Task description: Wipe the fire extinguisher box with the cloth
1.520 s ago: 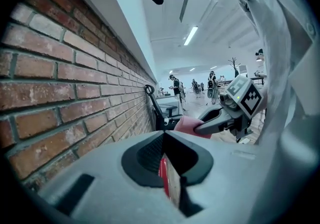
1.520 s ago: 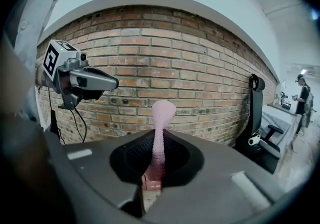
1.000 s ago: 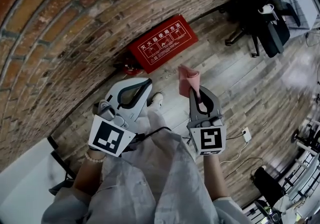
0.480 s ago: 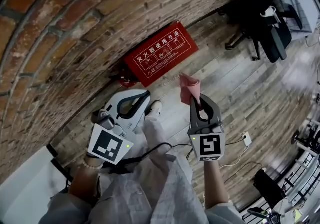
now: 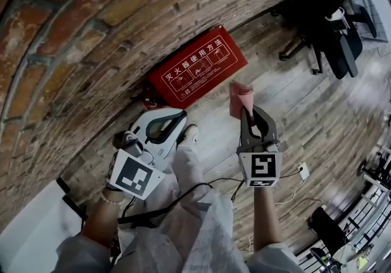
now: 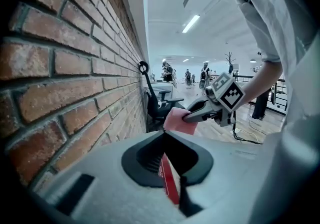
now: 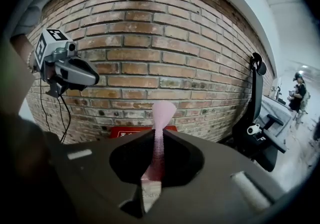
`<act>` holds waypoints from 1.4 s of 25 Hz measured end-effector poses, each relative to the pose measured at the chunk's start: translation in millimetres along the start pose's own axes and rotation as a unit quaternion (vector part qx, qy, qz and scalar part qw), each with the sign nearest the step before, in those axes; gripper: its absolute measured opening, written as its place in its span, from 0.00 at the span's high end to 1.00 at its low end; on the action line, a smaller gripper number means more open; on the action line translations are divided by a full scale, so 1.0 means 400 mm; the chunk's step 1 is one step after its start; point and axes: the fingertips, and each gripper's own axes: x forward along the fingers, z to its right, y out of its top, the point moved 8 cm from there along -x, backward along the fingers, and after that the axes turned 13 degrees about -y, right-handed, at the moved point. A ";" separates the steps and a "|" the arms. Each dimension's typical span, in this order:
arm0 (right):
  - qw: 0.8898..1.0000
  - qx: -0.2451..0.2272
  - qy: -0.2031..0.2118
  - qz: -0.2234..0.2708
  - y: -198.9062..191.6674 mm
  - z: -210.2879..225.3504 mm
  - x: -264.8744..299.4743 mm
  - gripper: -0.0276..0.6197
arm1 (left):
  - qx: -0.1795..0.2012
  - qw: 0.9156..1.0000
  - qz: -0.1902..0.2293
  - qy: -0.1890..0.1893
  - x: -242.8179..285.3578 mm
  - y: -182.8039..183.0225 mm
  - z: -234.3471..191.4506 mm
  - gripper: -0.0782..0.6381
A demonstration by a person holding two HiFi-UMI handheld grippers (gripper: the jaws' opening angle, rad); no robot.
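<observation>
Cloth (image 5: 240,98) sits clamped in the right gripper (image 5: 245,111).

The red fire extinguisher box (image 5: 194,68), lettered in white, sits at the foot of the brick wall (image 5: 91,27). The pink cloth (image 5: 240,99) stands upright at its 4 o'clock, apart from it.

Right claw (image 5: 247,116) nearer the box (image 5: 197,67), cloth (image 5: 240,99) brought closer

The box (image 5: 197,68) lies on the floor (image 5: 299,113) against the foot of the wall (image 5: 91,27). The cloth (image 5: 239,98), in the right gripper (image 5: 245,110), is before the box's right end; the left gripper (image 5: 181,115) is before its left end. A chair (image 5: 330,21) stands further right.
</observation>
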 end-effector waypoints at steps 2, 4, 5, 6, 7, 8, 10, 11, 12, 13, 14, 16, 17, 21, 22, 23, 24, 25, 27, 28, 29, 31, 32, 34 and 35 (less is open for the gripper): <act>1.000 -0.004 -0.007 0.001 -0.007 0.014 0.036 0.91 | 0.003 1.000 0.000 -0.002 0.015 -0.019 -0.016 0.89; 1.000 -0.009 -0.011 0.002 -0.014 0.028 0.069 0.91 | -0.003 1.000 -0.005 -0.002 0.027 -0.042 -0.025 0.89; 1.000 -0.012 -0.012 0.002 -0.018 0.035 0.083 0.91 | -0.006 1.000 -0.007 -0.001 0.033 -0.051 -0.027 0.89; 1.000 -0.015 -0.013 0.001 -0.023 0.043 0.097 0.91 | -0.009 1.000 -0.007 0.001 0.039 -0.059 -0.029 0.89; 1.000 -0.018 -0.014 0.001 -0.029 0.051 0.113 0.91 | -0.012 1.000 -0.006 0.003 0.044 -0.068 -0.030 0.89; 1.000 -0.021 -0.016 0.001 -0.036 0.057 0.130 0.91 | -0.016 1.000 -0.006 0.005 0.050 -0.076 -0.033 0.89; 0.999 -0.027 -0.021 -0.001 -0.052 0.070 0.167 0.91 | -0.023 1.000 -0.008 0.009 0.061 -0.093 -0.039 0.89; 0.999 -0.030 -0.024 -0.003 -0.061 0.075 0.186 0.91 | -0.027 1.000 -0.009 0.010 0.066 -0.101 -0.042 0.89; 0.999 -0.034 -0.027 -0.006 -0.070 0.081 0.204 0.91 | -0.030 0.999 -0.010 0.011 0.071 -0.107 -0.044 0.89; 0.999 -0.039 -0.029 -0.008 -0.079 0.086 0.221 0.91 | -0.033 0.999 -0.009 0.012 0.077 -0.112 -0.047 0.89; 0.998 -0.045 -0.030 -0.010 -0.087 0.091 0.239 0.91 | -0.035 0.999 -0.007 0.013 0.082 -0.118 -0.051 0.89; 0.998 -0.052 -0.033 -0.014 -0.103 0.095 0.276 0.91 | -0.036 0.999 -0.006 0.018 0.089 -0.130 -0.062 0.89; 0.998 -0.053 -0.035 -0.017 -0.111 0.096 0.294 0.91 | -0.037 0.999 -0.006 0.020 0.092 -0.136 -0.067 0.89; 0.997 -0.059 -0.040 -0.024 -0.137 0.104 0.352 0.91 | -0.034 0.999 -0.008 0.019 0.099 -0.155 -0.078 0.89; 0.997 -0.063 -0.041 -0.024 -0.142 0.108 0.365 0.91 | -0.034 0.999 -0.008 0.018 0.100 -0.159 -0.080 0.89; 0.996 -0.067 -0.044 -0.025 -0.146 0.113 0.377 0.91 | -0.034 0.999 -0.009 0.018 0.100 -0.164 -0.082 0.89; 0.996 -0.070 -0.047 -0.027 -0.150 0.119 0.390 0.91 | -0.035 0.999 -0.010 0.017 0.101 -0.169 -0.085 0.89; 0.996 -0.073 -0.051 -0.028 -0.156 0.126 0.402 0.91 | -0.036 0.999 -0.010 0.017 0.101 -0.174 -0.088 0.89; 0.995 -0.079 -0.057 -0.034 -0.170 0.139 0.427 0.91 | -0.038 0.999 -0.010 0.022 0.101 -0.184 -0.095 0.89; 0.994 -0.083 -0.059 -0.038 -0.178 0.143 0.439 0.91 | -0.040 0.999 -0.011 0.025 0.100 -0.188 -0.099 0.89; 0.994 -0.086 -0.060 -0.042 -0.186 0.146 0.450 0.91 | -0.041 0.999 -0.011 0.028 0.097 -0.191 -0.103 0.89; 0.993 -0.090 -0.062 -0.049 -0.198 0.152 0.467 0.91 | -0.044 0.998 -0.014 0.032 0.093 -0.196 -0.107 0.89; 0.993 -0.091 -0.062 -0.052 -0.203 0.154 0.472 0.91 | -0.044 0.998 -0.015 0.033 0.092 -0.198 -0.108 0.89; 0.992 -0.096 -0.062 -0.058 -0.210 0.158 0.481 0.91 | -0.044 0.998 -0.017 0.033 0.091 -0.203 -0.109 0.89; 0.991 -0.098 -0.062 -0.059 -0.213 0.158 0.485 0.91 | -0.044 0.998 -0.018 0.032 0.090 -0.205 -0.110 0.89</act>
